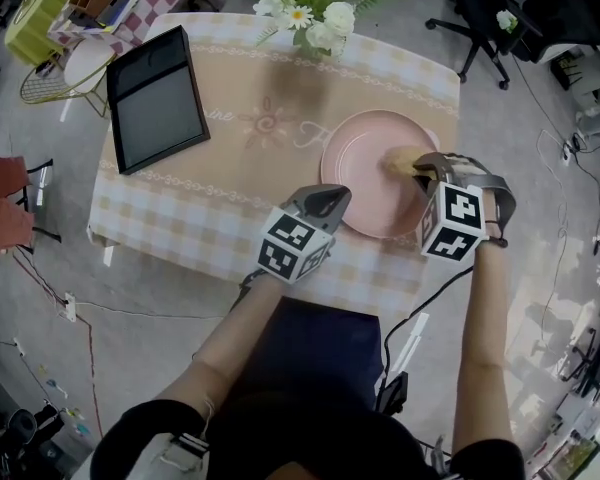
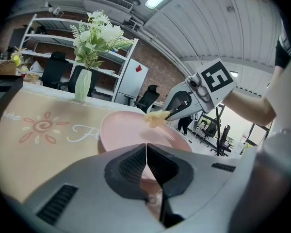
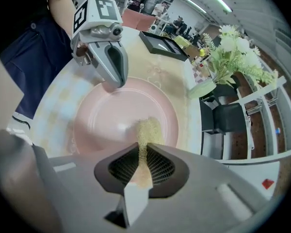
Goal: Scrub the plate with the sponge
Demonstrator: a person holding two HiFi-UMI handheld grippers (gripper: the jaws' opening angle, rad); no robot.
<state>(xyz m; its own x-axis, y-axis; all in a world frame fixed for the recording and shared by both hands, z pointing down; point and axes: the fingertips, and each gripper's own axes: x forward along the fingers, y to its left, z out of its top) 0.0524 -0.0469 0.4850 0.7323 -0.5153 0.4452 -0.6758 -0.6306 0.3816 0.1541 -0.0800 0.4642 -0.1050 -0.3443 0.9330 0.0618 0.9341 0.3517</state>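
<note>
A round pink plate lies on the tablecloth near the table's right front corner, also seen as the plate and the plate. My right gripper is shut on a yellow sponge, which rests on the plate's right inner part; the sponge sticks out from between the jaws and shows as the sponge. My left gripper is shut, its jaws pinching the plate's near left rim, and appears as the left gripper.
A black tray lies at the table's left. A vase of white flowers stands at the far edge. Office chairs stand beyond the table's right. The table's front edge runs just under my left gripper.
</note>
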